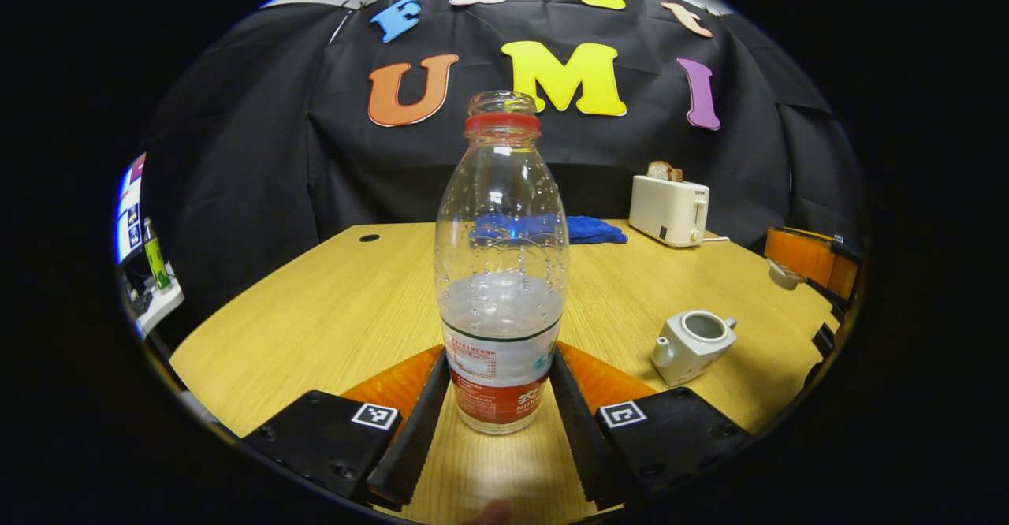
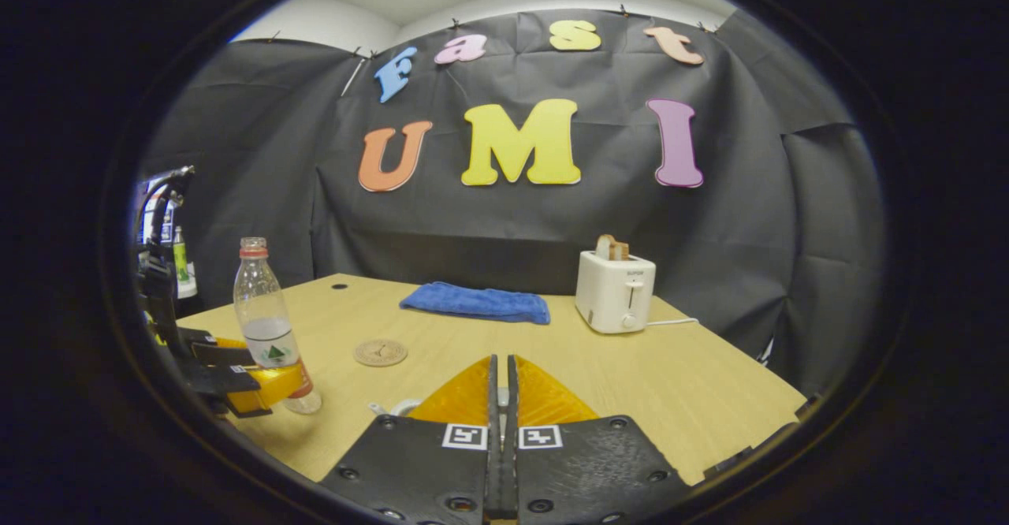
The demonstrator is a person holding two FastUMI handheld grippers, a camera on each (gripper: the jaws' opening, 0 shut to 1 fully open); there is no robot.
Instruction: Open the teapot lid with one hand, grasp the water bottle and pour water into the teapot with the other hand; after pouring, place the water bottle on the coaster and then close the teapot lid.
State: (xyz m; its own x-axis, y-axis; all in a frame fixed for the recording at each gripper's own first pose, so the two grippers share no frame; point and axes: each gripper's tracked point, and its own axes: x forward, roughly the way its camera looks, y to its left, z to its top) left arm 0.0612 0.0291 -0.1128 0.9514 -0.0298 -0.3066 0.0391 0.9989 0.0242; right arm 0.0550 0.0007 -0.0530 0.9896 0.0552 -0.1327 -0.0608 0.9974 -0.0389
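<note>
My left gripper (image 1: 499,361) has its two fingers set against either side of the water bottle (image 1: 502,273), clamped low on its label, and the bottle stands upright on the wooden table (image 1: 331,312). The bottle is clear plastic and rounded at the shoulders. It has no cap, only a red ring below the open mouth. Droplets cling inside its upper half, and the water comes less than halfway up. Its label is white above and red below, with a thin green edge at the top. In the right gripper view it also carries a small green triangle mark. The print is too small for me to make out.

To the right of the bottle, and a little beyond it, sits the white teapot (image 1: 692,344) with its mouth open. Farther right of the bottle, my right gripper (image 2: 502,361) has its fingers drawn almost together, and the white teapot lid (image 1: 784,274) is caught at their tips.

The round coaster (image 2: 380,352) lies near the bottle, bare. Behind the bottle is a folded blue towel (image 2: 475,303). To the right of the towel is a white toaster (image 2: 613,292) with a slice of bread in it and a small dark word on its front that I cannot read.
</note>
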